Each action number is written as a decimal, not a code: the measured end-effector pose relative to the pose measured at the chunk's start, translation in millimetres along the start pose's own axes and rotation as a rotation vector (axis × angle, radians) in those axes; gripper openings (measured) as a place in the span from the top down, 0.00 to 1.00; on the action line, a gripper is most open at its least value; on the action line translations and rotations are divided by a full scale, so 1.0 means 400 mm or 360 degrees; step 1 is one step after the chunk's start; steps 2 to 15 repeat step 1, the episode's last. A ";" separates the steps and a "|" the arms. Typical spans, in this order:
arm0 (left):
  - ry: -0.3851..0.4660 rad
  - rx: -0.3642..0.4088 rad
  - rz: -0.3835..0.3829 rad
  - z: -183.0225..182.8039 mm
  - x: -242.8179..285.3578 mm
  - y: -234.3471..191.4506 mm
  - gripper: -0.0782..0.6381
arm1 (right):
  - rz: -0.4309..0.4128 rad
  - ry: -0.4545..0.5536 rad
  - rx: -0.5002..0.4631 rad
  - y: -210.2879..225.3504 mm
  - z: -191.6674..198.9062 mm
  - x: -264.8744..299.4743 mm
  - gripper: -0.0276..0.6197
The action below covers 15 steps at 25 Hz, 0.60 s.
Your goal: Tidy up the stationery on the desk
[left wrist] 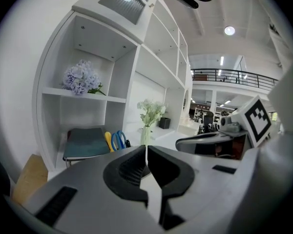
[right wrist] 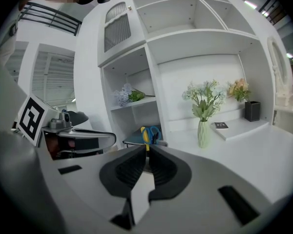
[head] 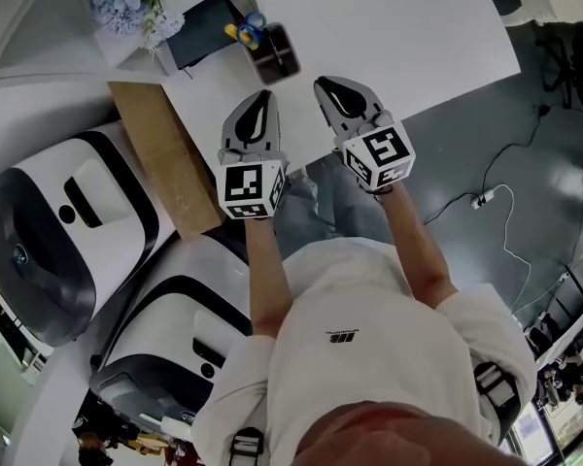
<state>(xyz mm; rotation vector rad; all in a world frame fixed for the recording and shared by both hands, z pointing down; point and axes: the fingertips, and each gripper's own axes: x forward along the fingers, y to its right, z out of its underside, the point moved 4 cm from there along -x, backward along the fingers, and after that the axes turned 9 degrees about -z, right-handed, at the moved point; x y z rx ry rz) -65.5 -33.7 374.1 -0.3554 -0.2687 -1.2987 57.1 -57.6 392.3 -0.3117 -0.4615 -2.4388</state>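
A dark pen holder (head: 275,54) stands on the white desk (head: 408,27), with yellow- and blue-handled scissors (head: 248,29) sticking out of it. A dark folder (head: 202,29) lies just left of it in a shelf bay. My left gripper (head: 263,97) and right gripper (head: 325,86) hover side by side over the desk's near edge, both shut with nothing held. In the left gripper view the shut left gripper (left wrist: 146,148) points toward the scissors (left wrist: 115,140) and folder (left wrist: 85,143). The right gripper (right wrist: 147,148) points at the scissors (right wrist: 147,133).
A vase of white flowers (right wrist: 203,130) stands on the desk, with a black box (right wrist: 252,111) and small book (right wrist: 220,125) on a raised ledge. Blue flowers (head: 126,3) sit on a shelf. A cardboard panel (head: 165,153) and white-and-black machines (head: 68,231) flank the left.
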 end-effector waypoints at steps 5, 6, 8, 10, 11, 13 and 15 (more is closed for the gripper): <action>-0.0003 0.0001 0.0002 -0.001 -0.008 0.003 0.89 | 0.0002 -0.0004 0.0002 -0.006 -0.001 -0.008 0.94; -0.0003 0.0001 0.0002 -0.001 -0.008 0.003 0.89 | 0.0002 -0.0004 0.0002 -0.006 -0.001 -0.008 0.94; -0.0003 0.0001 0.0002 -0.001 -0.008 0.003 0.89 | 0.0002 -0.0004 0.0002 -0.006 -0.001 -0.008 0.94; -0.0003 0.0001 0.0002 -0.001 -0.008 0.003 0.89 | 0.0002 -0.0004 0.0002 -0.006 -0.001 -0.008 0.94; -0.0003 0.0001 0.0002 -0.001 -0.008 0.003 0.89 | 0.0002 -0.0004 0.0002 -0.006 -0.001 -0.008 0.94; -0.0003 0.0001 0.0002 -0.001 -0.008 0.003 0.89 | 0.0002 -0.0004 0.0002 -0.006 -0.001 -0.008 0.94; -0.0003 0.0001 0.0002 -0.001 -0.008 0.003 0.89 | 0.0002 -0.0004 0.0002 -0.006 -0.001 -0.008 0.94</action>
